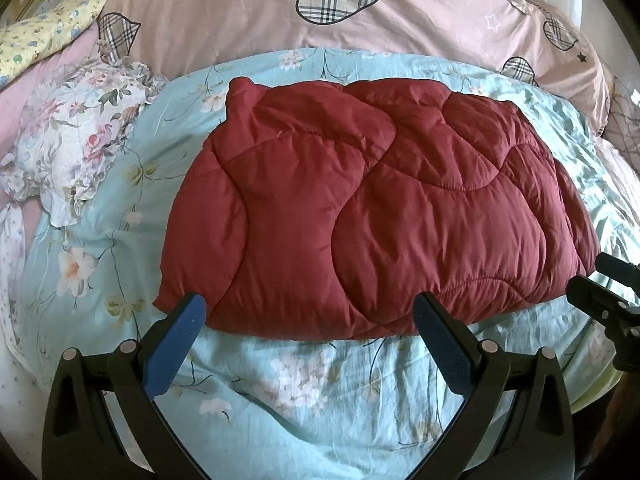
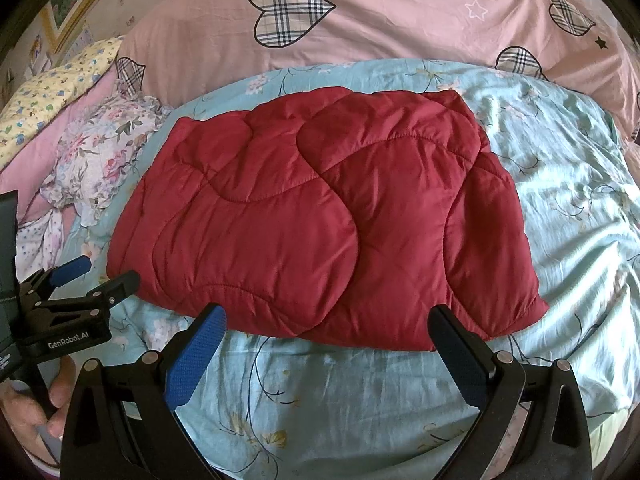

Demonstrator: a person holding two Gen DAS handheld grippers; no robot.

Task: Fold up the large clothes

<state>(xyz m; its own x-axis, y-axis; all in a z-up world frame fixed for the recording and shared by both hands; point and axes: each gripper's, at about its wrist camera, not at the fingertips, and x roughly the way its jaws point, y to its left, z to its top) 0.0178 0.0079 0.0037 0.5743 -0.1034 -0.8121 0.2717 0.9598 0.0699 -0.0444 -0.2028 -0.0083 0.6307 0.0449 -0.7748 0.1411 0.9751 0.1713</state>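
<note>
Maroon quilted padded garment [image 1: 372,208] lay folded in compact slab on pale-blue floral bedsheet [image 1: 304,392], pink heart-print duvet [image 1: 400,12] beyond it. Judged best: grip garment's near edge at both corners, lift evenly, fold away. Left gripper [image 1: 310,312] and right gripper [image 2: 326,324] hovered at garment's near edge, jaws spread wide, holding nothing.

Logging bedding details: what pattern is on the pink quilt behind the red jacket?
Plaid hearts with small stars on the pink quilt, clearest in the right wrist view.
</note>
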